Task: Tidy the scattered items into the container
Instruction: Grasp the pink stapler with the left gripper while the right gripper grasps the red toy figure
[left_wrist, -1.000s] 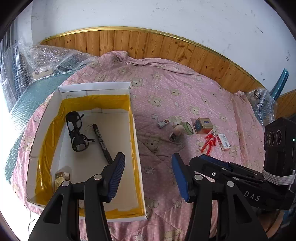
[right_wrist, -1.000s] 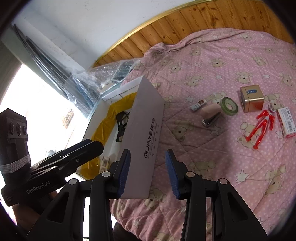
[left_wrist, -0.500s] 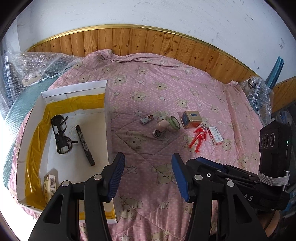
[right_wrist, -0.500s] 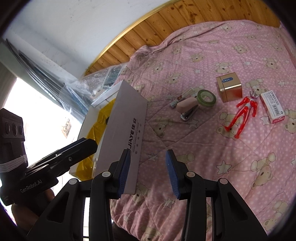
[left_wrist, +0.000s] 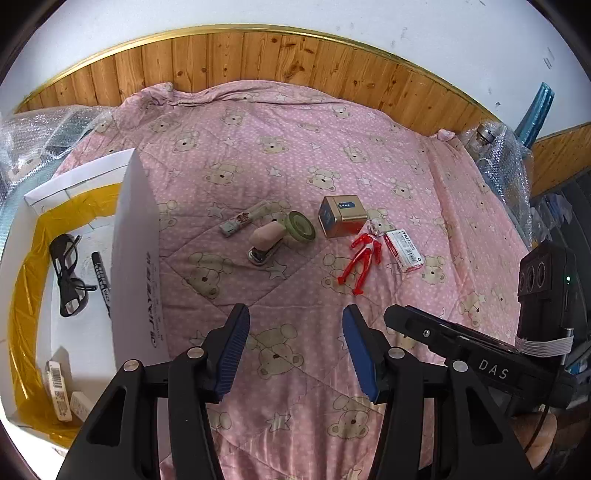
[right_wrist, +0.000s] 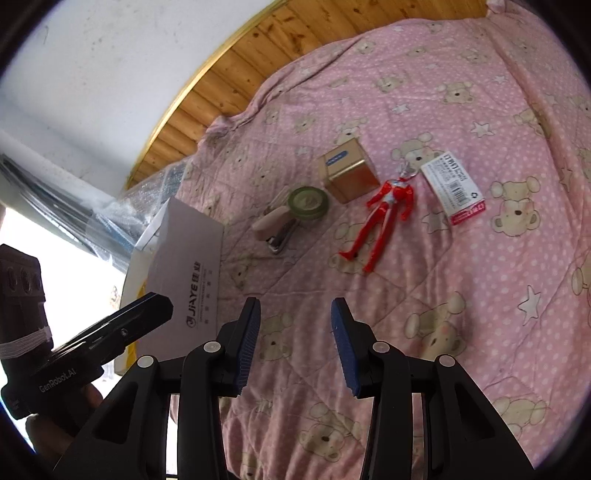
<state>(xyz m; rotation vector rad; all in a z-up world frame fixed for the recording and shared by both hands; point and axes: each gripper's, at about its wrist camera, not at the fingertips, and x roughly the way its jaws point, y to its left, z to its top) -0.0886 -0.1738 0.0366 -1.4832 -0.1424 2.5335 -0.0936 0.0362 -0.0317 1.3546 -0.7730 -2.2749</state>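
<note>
A white cardboard box (left_wrist: 135, 258) lined with yellow tape sits at the left of the bed; inside lie black glasses (left_wrist: 68, 273), a marker (left_wrist: 101, 280) and small packets (left_wrist: 57, 389). On the pink quilt lie a pink stapler (left_wrist: 264, 242), a green tape roll (left_wrist: 301, 226), a gold tin (left_wrist: 341, 216), a red figure (left_wrist: 360, 262), a red-and-white packet (left_wrist: 404, 245) and a small tube (left_wrist: 242, 221). My left gripper (left_wrist: 295, 350) is open and empty over the quilt. My right gripper (right_wrist: 293, 341) is open too, short of the red figure (right_wrist: 384, 218) and the box (right_wrist: 188, 280).
Bubble wrap (left_wrist: 40, 133) is piled at the bed's left edge and another bundle (left_wrist: 502, 162) at the far right. A wooden wall panel (left_wrist: 258, 59) runs behind the bed. The quilt (left_wrist: 295, 155) beyond the items is bare.
Both grippers have swung right, away from the box and toward the scattered items, which now look closer and more central. Both stay open and empty.
</note>
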